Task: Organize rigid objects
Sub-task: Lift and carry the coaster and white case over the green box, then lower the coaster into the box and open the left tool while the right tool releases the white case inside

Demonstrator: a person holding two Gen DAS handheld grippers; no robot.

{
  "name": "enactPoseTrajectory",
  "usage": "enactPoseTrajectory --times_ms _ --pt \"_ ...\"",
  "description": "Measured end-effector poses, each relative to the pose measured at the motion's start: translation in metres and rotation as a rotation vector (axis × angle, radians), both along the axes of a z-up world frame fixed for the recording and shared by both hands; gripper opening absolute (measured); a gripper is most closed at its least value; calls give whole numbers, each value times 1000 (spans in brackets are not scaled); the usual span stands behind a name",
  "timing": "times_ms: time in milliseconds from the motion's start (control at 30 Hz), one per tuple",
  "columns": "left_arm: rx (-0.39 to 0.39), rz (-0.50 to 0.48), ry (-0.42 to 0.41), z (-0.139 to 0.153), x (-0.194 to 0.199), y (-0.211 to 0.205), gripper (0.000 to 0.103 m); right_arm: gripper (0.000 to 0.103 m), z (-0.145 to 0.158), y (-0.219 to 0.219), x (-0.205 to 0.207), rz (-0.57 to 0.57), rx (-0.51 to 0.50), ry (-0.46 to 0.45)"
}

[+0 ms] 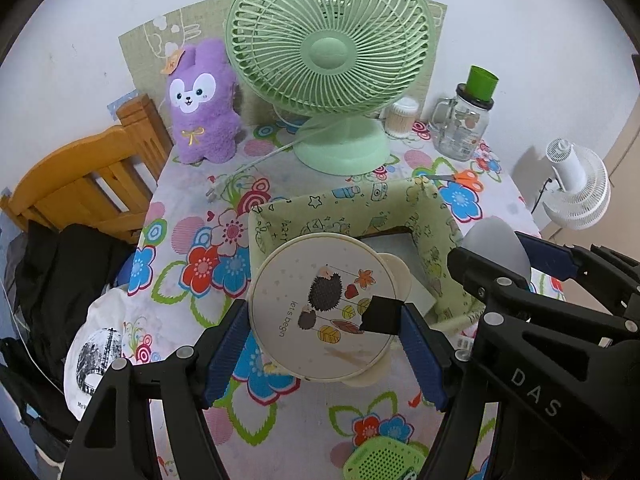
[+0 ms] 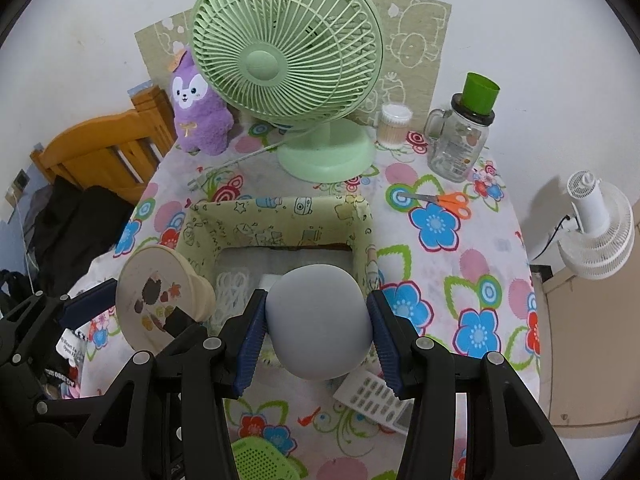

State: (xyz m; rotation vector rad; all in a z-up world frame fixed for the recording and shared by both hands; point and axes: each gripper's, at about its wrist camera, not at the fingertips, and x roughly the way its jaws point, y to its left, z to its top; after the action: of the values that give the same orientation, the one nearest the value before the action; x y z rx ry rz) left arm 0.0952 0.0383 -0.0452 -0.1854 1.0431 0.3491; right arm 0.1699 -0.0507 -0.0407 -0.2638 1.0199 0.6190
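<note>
On the left, the left tool (image 1: pixel 324 344) is clamped across a cream round container (image 1: pixel 320 308) with a hedgehog print on its lid, blue pads pressing its rim on both sides. It holds the container tilted, lid facing the camera, lifted clear of the flowered bench (image 1: pixel 192 216) and just at the near-left corner of the green fabric box (image 1: pixel 432 232). The grip across the width looks chosen so the container can go into the box without the fingers fouling the soft wall.

To its right, the right tool (image 2: pixel 318 332) is clamped on a smooth grey rounded object (image 2: pixel 320 320), pads against its flanks, carried above the box's near edge. The box's (image 2: pixel 280 216) open mouth faces up, and some pale items already lie inside, so both loads seem meant for it.

Further right, orange-handled scissors (image 2: pixel 444 200) lie on the bench beyond the box, and a white remote (image 2: pixel 376 400) lies below the grey object, both apparently awaiting tidying. At the back the green fan (image 2: pixel 288 64) and a glass jar (image 2: pixel 460 144) stand well apart from the box, out of the way.
</note>
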Motion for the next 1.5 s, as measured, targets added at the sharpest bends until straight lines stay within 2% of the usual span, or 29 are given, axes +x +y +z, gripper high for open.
enactPoseTrajectory --times_ms 1000,1367,1500 --pt "-22 46 60 -52 61 29 76 54 -59 42 66 47 -43 70" --pt "-29 52 75 -61 66 32 76 54 -72 46 75 36 -40 102" --pt "-28 53 77 -62 66 32 76 63 -70 46 73 49 -34 90"
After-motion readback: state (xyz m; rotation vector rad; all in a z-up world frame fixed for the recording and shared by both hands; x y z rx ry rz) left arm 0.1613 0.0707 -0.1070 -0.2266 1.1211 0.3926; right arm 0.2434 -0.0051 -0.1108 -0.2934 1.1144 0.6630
